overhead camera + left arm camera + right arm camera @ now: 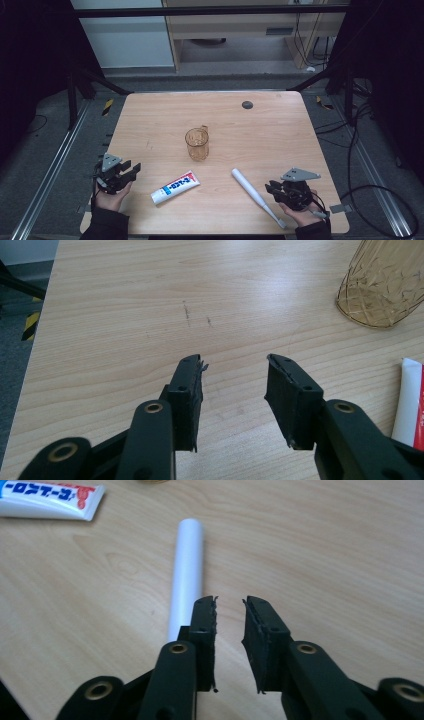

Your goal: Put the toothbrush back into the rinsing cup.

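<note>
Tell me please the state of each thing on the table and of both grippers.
Cup: upright, empty, standing free.
Toothpaste tube: lying flat, not held.
Toothbrush: lying flat, beside the right gripper's jaws, not gripped.
Left gripper: open, holding nothing.
Right gripper: open, holding nothing.

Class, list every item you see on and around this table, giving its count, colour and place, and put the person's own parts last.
Table: one, light wood, centre.
Cup: one, amber glass, handled, upright mid-table.
Toothpaste tube: one, white, red and blue, lying near the front edge.
Toothbrush: one, white, lying front right.
Round cap: one, dark grey, far table side.
Left gripper: one, black, open, front left.
Right gripper: one, black, open, beside the toothbrush.
</note>
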The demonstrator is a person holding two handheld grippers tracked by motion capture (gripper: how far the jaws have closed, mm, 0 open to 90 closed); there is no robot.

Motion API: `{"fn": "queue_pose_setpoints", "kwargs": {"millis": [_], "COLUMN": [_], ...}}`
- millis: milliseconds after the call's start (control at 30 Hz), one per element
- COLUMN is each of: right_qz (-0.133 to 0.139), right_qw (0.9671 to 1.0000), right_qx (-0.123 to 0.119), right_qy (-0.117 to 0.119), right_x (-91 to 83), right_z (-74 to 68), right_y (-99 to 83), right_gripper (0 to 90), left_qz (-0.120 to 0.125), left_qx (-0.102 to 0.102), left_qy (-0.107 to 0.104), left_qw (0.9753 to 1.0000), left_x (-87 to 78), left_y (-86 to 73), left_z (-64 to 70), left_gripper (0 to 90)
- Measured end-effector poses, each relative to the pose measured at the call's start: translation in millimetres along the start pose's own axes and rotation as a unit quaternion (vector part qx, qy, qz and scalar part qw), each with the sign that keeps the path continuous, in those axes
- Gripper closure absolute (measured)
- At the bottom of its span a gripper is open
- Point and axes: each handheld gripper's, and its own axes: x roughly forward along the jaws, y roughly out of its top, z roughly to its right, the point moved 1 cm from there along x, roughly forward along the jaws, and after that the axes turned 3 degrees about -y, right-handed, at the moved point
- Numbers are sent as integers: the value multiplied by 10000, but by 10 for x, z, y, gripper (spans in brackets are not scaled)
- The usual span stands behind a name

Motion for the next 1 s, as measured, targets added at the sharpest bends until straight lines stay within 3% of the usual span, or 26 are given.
{"fn": "queue_pose_setpoints", "kwargs": {"millis": [433,1000], "right_qz": [-299,-740], "right_qw": [9989,9951], "right_qx": [-107,-315], "right_qy": [332,575], "right_x": [61,141], "right_z": [-153,-275], "right_y": [-105,-214], "right_gripper": [889,898], "left_qz": [-22,-60], "left_qx": [12,26], "left_qy": [-3,-15], "left_qw": [10000,10000], "left_x": [7,21], "left_y": [-2,-6], "left_z": [6,9], "left_gripper": [578,582]}}
